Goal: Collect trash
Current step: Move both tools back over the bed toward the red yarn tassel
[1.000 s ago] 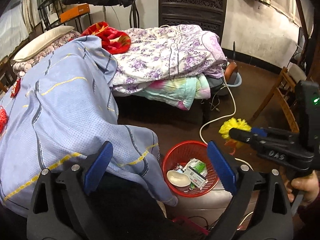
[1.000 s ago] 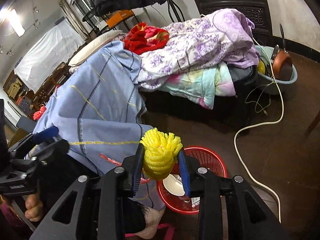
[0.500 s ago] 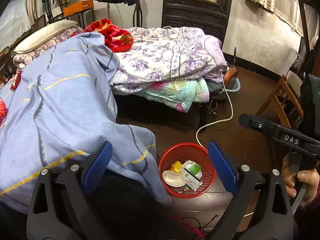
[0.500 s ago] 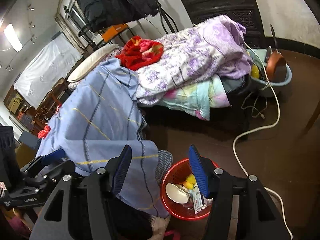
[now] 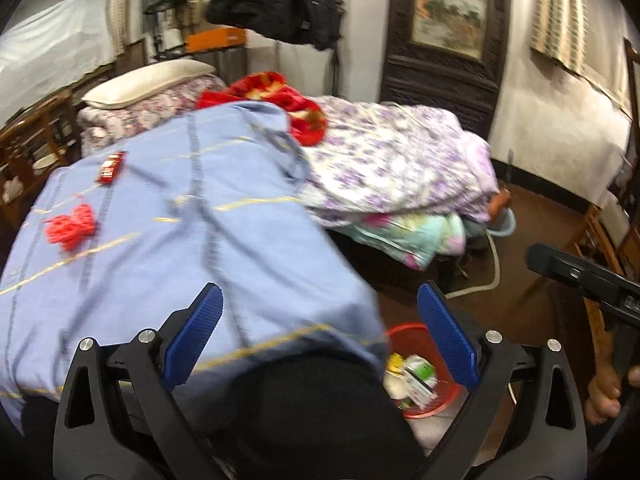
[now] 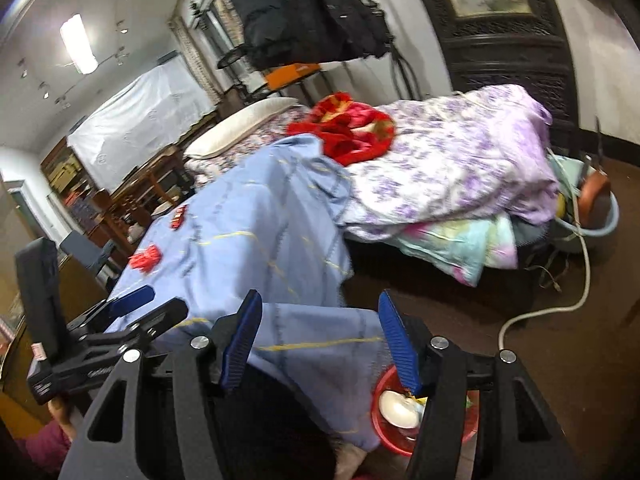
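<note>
Two red scraps, a tassel-like bit (image 5: 72, 226) & a wrapper (image 5: 111, 167), lie apart on the blue sheet (image 5: 168, 216); more trash sits in the red basket (image 5: 448, 398) on the floor by the bed's near corner. L gripper (image 5: 320, 336) jaws wide w/ nothing between. R gripper (image 6: 322, 340) jaws have just been opening, nothing between them, basket showing behind its right finger.

A red mesh waste basket (image 5: 430, 402) stands upright on the floor beside the bed, half hidden under the hanging edge of a blue blanket (image 5: 168, 216). Inside lie a white bowl (image 6: 396, 408), a green-and-white carton (image 5: 420, 378) and a yellow scrap (blurred). Two red scraps (image 5: 74, 228) rest on the blanket
</note>
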